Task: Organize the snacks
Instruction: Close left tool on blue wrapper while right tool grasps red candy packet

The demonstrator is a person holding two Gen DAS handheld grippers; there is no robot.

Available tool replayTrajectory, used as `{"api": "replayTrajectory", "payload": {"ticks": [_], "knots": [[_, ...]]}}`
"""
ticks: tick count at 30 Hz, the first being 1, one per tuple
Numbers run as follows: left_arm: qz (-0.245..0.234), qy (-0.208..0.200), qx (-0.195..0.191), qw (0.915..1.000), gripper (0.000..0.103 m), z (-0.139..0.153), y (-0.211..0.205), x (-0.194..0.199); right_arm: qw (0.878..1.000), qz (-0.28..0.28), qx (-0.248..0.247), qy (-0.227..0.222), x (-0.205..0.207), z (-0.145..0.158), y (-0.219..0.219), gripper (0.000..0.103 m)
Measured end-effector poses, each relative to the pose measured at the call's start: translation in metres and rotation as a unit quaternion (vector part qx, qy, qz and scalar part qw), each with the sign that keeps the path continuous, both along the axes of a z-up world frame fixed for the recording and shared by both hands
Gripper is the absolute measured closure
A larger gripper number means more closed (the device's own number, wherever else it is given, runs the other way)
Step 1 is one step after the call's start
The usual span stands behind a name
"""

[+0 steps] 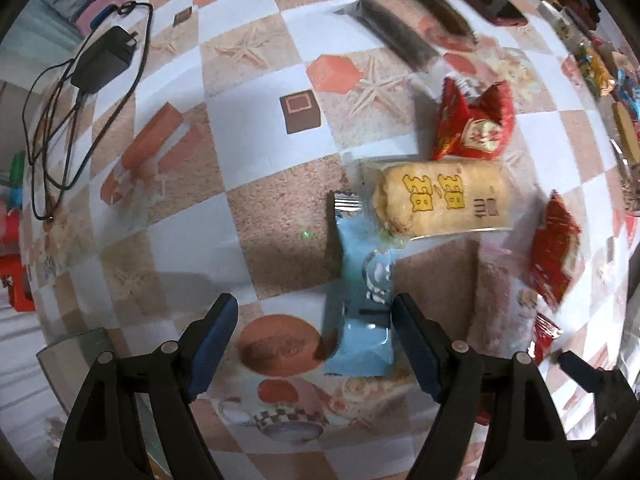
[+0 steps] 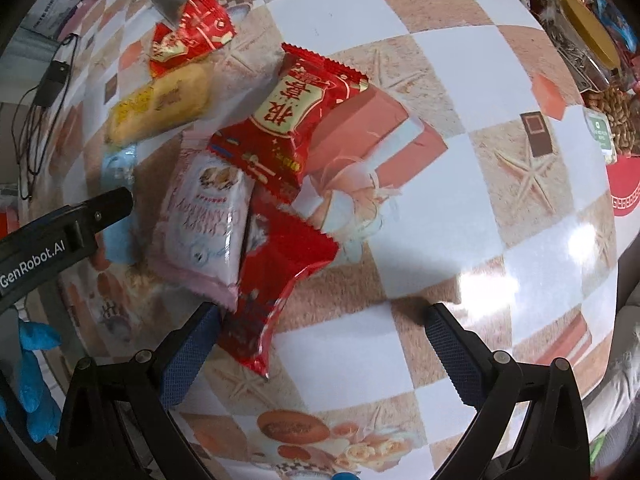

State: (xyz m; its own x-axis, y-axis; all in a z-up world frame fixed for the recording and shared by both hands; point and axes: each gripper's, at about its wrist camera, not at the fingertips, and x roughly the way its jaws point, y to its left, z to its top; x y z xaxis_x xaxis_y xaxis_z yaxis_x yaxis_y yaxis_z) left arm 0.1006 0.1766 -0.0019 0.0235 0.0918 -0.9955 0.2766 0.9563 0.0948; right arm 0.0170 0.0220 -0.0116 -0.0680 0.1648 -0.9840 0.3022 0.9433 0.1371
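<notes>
My left gripper (image 1: 314,322) is open and empty; a light blue snack packet (image 1: 358,296) lies on the table between its fingers, close to the right one. Beyond it lie a yellow rice-cracker pack (image 1: 440,200) and a red candy pack (image 1: 474,124). My right gripper (image 2: 320,330) is open and empty above the table. A red packet (image 2: 280,276) lies beside its left finger, next to a pink packet (image 2: 204,224) and another red packet (image 2: 296,116). The yellow pack (image 2: 160,104) and the blue packet (image 2: 118,236) also show there, partly behind the left gripper's arm (image 2: 60,236).
A black power adapter (image 1: 102,64) with its cable lies at the table's far left. Two dark wrapped bars (image 1: 392,32) lie at the back. A pile of mixed snacks (image 2: 592,52) sits at the far right. The table's near-left edge (image 1: 60,352) is close.
</notes>
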Motion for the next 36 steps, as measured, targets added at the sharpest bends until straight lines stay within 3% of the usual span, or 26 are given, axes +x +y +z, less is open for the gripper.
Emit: {"api": "replayTrajectory", "payload": {"ticks": [7,10,12,14,16,17,19,21,28,36], "knots": [[0.014,-0.008,-0.013,0.9998,0.013,-0.005,0.012,0.005,0.996,0.059,-0.062,0.003,0.016,-0.008,0.008,0.0],[0.017,-0.012,-0.015,0.9997,0.013,-0.005,0.015,0.006,0.997,0.056,-0.059,0.0,0.018,-0.01,0.008,0.0],[0.018,-0.011,-0.019,0.9996,0.016,-0.005,0.016,0.004,0.997,0.06,-0.058,0.003,0.02,-0.01,0.01,0.0],[0.019,-0.004,-0.04,0.999,0.033,-0.004,0.017,0.004,0.997,0.062,-0.055,0.01,0.017,-0.012,0.023,0.001],[0.012,0.001,-0.049,0.9987,0.046,-0.002,0.017,0.002,0.996,0.06,-0.059,0.001,0.015,-0.008,0.024,0.01],[0.001,-0.002,-0.05,0.9988,0.06,0.0,0.017,0.0,0.996,0.061,-0.061,-0.005,0.011,-0.001,0.014,0.019],[-0.015,-0.002,-0.048,0.9987,0.078,0.002,0.009,-0.006,0.995,0.071,-0.063,-0.018,0.007,0.007,0.016,0.04],[-0.018,0.005,-0.049,0.9986,0.078,0.003,0.013,-0.013,0.994,0.089,-0.056,-0.025,0.008,0.011,0.022,0.079],[-0.005,-0.001,-0.053,0.9986,0.078,0.015,0.049,-0.059,0.995,0.088,0.007,-0.042,-0.012,0.022,0.023,0.082],[0.001,-0.028,-0.045,0.9986,0.078,0.054,0.07,-0.119,0.991,0.108,0.011,-0.075,-0.034,0.052,0.038,0.082]]}}
